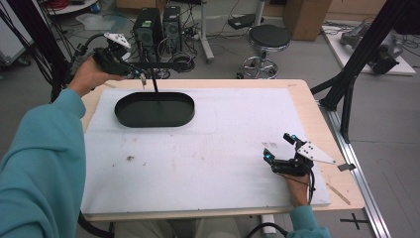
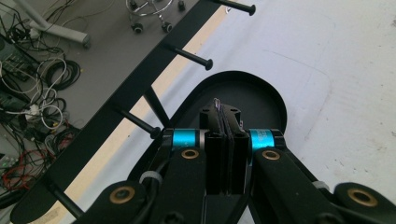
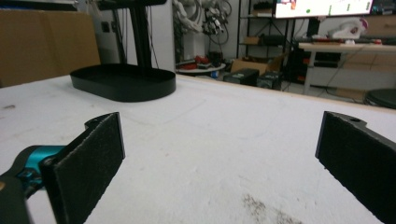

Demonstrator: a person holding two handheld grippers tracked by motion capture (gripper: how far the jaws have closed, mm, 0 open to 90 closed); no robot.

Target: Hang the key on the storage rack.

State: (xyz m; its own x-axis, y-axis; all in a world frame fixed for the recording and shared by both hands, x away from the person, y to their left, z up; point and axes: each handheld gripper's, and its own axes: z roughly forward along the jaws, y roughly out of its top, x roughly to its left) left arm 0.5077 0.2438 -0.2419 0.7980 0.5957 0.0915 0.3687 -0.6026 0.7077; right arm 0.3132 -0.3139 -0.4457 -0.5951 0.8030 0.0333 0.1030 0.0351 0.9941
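Note:
A black stand has an oval tray [image 1: 130, 120] as its base, an upright post [image 1: 155, 86] and a crossbar [image 1: 159, 65] with short pegs [image 2: 187, 55]. My left gripper [image 1: 138, 74] is held high over the tray's far left end, just beside the crossbar. In the left gripper view its jaws [image 2: 223, 112] are pressed together, and a small thin wire piece [image 2: 216, 101] sticks out at their tips. My right gripper [image 1: 279, 147] lies low on the white mat at the right. Its pads [image 3: 93, 158] stand wide apart with nothing between them, and the tray [image 3: 123, 84] lies far ahead of them.
A white mat [image 1: 208, 144] covers the wooden table [image 1: 317, 119], with a dark smudge [image 1: 130, 158] at the left. A stool [image 1: 267, 42], computer towers [image 1: 148, 25] and cables stand on the floor beyond the far edge. A black frame leg [image 1: 346, 84] rises at the right.

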